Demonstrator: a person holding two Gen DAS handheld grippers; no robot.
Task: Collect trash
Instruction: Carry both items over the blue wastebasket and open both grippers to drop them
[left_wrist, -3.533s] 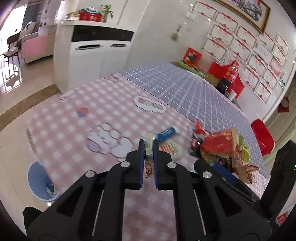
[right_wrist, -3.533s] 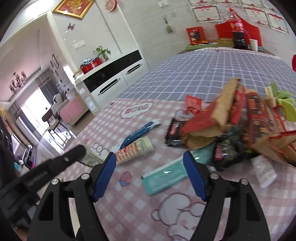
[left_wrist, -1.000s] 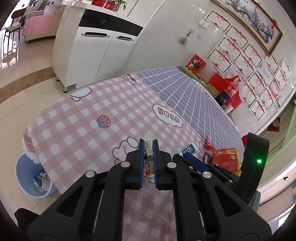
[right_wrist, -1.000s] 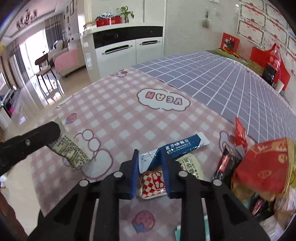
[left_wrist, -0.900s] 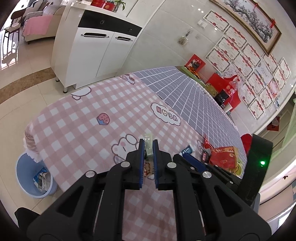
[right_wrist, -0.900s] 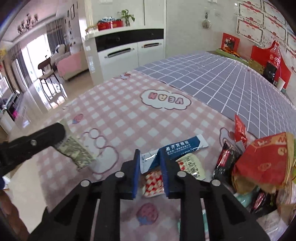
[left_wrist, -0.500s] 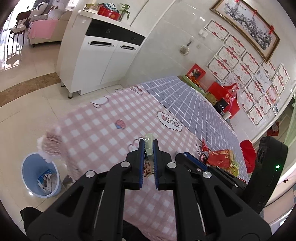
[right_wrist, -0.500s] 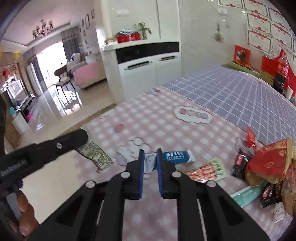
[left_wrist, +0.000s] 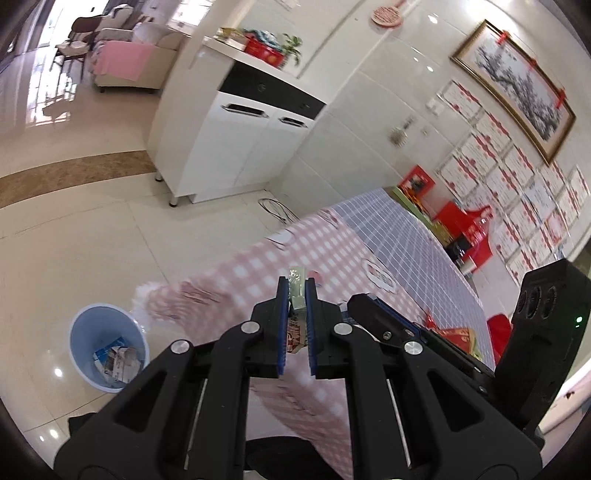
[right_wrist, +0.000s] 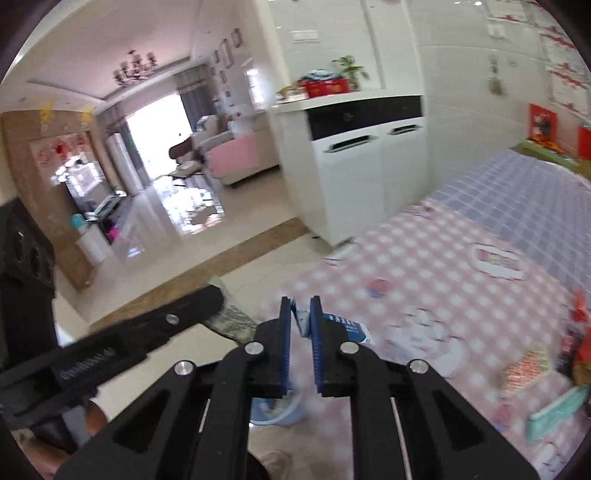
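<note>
Left wrist: wrapper (left_wrist: 296, 291) between jaws.

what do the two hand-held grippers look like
Both are matte black plastic with triangular cut-outs, silver screws and blue ribbed pads. The left hand-held gripper and right hand-held gripper match. Pale lettering, too blurred to read, runs along one arm; a green light glows on the right one's black body.

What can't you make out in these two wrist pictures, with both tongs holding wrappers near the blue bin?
- Blue bin, right wrist view: mostly hidden behind the right tongs.
- Blue and white wrapper: print blurred, unreadable.
- Left tongs wrapper, left wrist view: lower part covered by the pads, label too small.
- Trash pile, right wrist view: motion-blurred, cut by the frame edge.
- Paper in bin: too small to identify.
</note>
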